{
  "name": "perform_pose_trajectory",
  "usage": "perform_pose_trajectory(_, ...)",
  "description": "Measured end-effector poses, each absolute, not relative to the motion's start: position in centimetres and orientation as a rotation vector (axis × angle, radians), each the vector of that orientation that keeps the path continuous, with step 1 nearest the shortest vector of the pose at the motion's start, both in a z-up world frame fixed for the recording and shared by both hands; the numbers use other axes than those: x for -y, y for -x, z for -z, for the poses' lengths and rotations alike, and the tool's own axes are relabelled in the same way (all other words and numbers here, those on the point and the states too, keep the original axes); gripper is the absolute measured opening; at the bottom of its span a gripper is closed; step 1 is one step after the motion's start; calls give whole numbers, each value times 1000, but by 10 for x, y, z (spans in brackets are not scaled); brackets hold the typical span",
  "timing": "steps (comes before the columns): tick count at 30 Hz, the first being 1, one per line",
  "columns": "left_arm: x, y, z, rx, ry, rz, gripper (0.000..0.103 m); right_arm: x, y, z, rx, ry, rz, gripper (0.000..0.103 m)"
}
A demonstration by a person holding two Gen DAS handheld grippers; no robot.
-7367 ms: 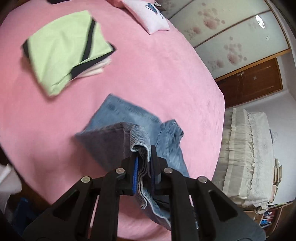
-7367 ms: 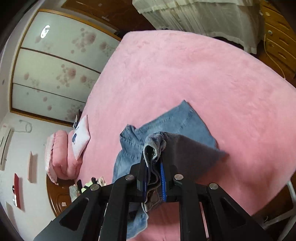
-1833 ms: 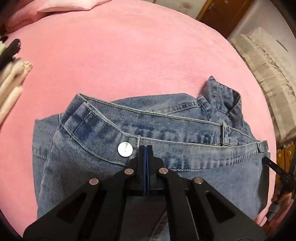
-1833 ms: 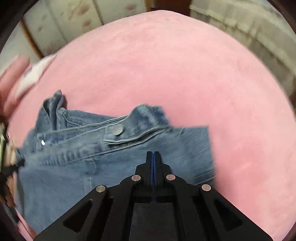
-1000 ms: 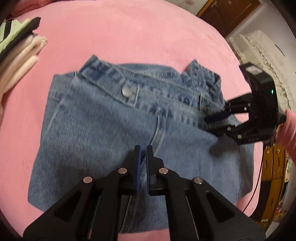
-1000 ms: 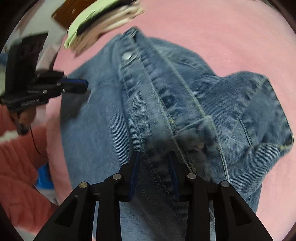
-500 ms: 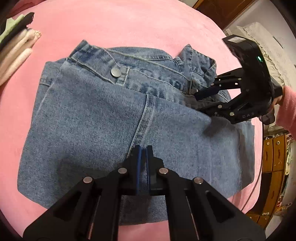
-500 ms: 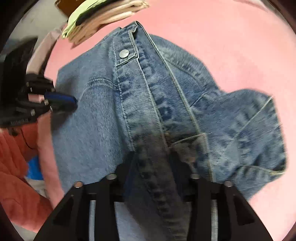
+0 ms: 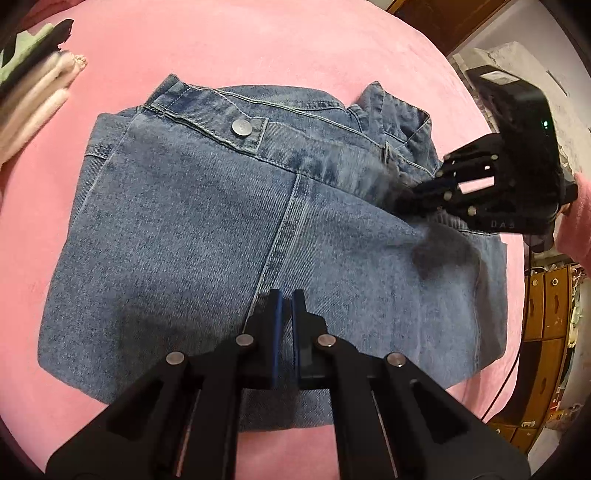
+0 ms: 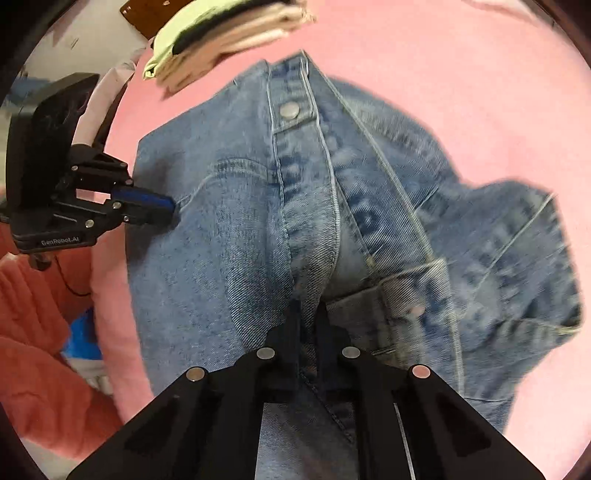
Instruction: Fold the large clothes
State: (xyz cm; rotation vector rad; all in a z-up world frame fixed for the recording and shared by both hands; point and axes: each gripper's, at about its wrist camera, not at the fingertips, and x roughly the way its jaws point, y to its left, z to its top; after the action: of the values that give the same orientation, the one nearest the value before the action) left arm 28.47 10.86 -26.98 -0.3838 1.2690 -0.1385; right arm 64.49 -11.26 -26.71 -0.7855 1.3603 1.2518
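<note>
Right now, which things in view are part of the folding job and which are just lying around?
In the job:
- jeans, folded on the pink blanket
- left gripper, shut, empty
- right gripper, pinching the waistband

Lying about:
- stack of folded clothes
- wooden drawers

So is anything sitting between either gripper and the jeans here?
Nothing visible. The right gripper has just closed onto the raised waistband fold of the jeans. The left gripper is shut with its tips directly over bare denim; contact can't be confirmed.
</note>
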Motion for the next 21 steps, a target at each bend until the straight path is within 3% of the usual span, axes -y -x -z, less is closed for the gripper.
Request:
perform_pose_trajectory(6,-103,-278,265,-1260,345,149,1,124,-670,240,-1225,759,-1116,7)
perform_pose_trajectory(8,-100,-280,269,-1279,314,134,1,117,-663,245,-1168,858,-1038,18)
perform_pose_trajectory(10,-98,-282,273,-1303,278,94,5,116,-665,244,-1086,890,-915,35)
perform_pose_trajectory(12,-97,-284,273,-1306,258,66,12,130,-671,231,-1021,752,-838,40)
perform_pose_trajectory(14,-97,-286,269,-1288,267,75,18,156,-673,214,-992,540,-753,40)
perform_pose_trajectory(17,-90,-292,264,-1244,319,168,19,192,-649,208,-1009,226,-617,39)
perform_pose_trajectory(18,-87,-297,265,-1235,334,196,19,205,-636,216,-1045,109,-587,35)
perform_pose_trajectory(19,-82,-302,265,-1221,346,227,19,203,-616,228,-1069,27,-581,24)
perform_pose_trajectory(21,-66,-315,272,-1195,310,252,19,217,-593,252,-1120,-94,-571,15)
